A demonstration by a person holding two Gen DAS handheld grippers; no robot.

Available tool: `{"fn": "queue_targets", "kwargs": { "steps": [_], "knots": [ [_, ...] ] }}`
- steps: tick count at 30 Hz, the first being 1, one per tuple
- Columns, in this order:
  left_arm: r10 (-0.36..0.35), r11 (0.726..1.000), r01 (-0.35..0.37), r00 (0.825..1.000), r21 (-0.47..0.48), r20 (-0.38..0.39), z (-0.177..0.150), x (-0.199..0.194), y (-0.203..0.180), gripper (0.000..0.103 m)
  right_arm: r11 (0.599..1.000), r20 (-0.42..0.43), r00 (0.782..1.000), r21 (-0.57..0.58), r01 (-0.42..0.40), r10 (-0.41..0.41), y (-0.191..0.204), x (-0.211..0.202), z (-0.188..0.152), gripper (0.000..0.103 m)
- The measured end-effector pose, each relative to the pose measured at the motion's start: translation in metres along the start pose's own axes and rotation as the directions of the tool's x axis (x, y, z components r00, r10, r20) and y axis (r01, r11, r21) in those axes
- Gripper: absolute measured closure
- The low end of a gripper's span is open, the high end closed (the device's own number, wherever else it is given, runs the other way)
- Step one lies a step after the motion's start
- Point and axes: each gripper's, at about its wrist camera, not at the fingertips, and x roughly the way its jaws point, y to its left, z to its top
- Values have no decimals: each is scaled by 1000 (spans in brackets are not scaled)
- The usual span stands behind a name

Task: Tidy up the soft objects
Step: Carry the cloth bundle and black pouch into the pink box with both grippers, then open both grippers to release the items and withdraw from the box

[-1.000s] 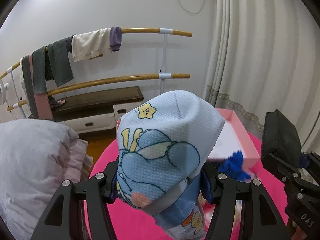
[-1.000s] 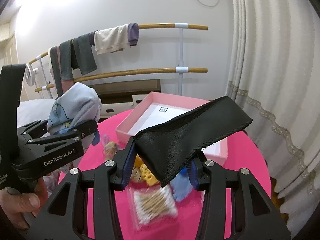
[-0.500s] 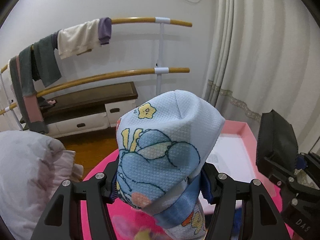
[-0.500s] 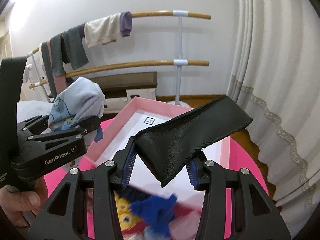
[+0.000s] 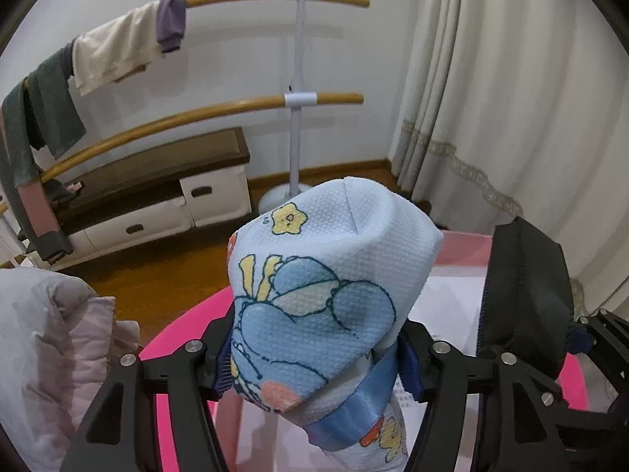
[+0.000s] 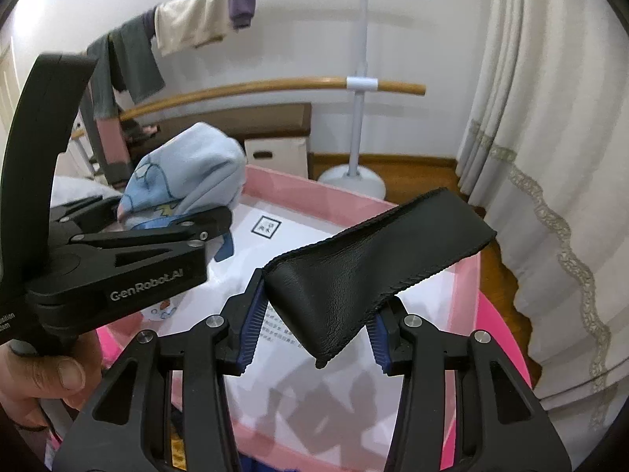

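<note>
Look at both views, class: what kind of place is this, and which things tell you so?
Probably a room in a home, perhaps a bedroom. Clothes hang on a wooden two-bar rail, long pale curtains reach the wood floor, and a low drawer cabinet stands against the wall.

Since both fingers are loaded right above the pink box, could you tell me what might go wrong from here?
The left gripper is opening while the blue patterned cloth still sits between its fingers, so it may drop crumpled. The black leather piece in the right gripper is pinched at one corner and may land partly over the pink box wall.
</note>
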Motion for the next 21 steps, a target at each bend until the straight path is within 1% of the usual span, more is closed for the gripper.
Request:
{"fn": "queue_targets", "kwargs": {
  "steps": [2,4,5,6,7,8,9,11,12,14,17,21],
  "knots": [
    [7,1000,-7,1000,-2,-24,13,21,0,38,1000,-26,1000,-1,-1,1,-2,10,2,58],
    [11,1000,-11,999,0,-40,26,39,-1,36,1000,-48,999,16,-21,22,-6,18,4,55],
    [9,1000,-9,999,3,-49,29,46,-1,33,999,-58,998,41,-36,38,-11,22,4,53],
    [8,1000,-8,998,8,-57,36,53,-1,26,998,-62,997,54,-33,36,-15,23,3,46],
    [8,1000,-7,998,15,-60,43,59,-1,23,998,-65,998,63,-19,23,-19,25,2,37],
    [10,1000,-9,999,21,-51,44,61,0,17,998,-62,998,68,-14,18,-20,25,2,16],
    [13,1000,-12,999,27,-35,47,61,0,11,996,-51,999,84,-14,18,-24,24,0,2],
    [26,999,-26,1000,28,-1,57,62,1,4,994,-49,999,112,-18,23,-29,23,-2,0],
    [26,999,-26,1000,26,9,56,60,0,3,993,-49,999,120,-18,24,-31,22,-3,0],
    [29,999,-30,999,15,35,64,58,2,1,988,-45,999,151,-17,24,-37,18,-6,0],
    [45,999,-46,996,4,74,74,52,2,0,977,-22,1000,212,-17,22,-47,7,-11,0],
    [66,998,-65,990,-14,122,82,41,5,0,970,19,1000,242,-7,3,-47,-16,-14,0]
  ]
}}
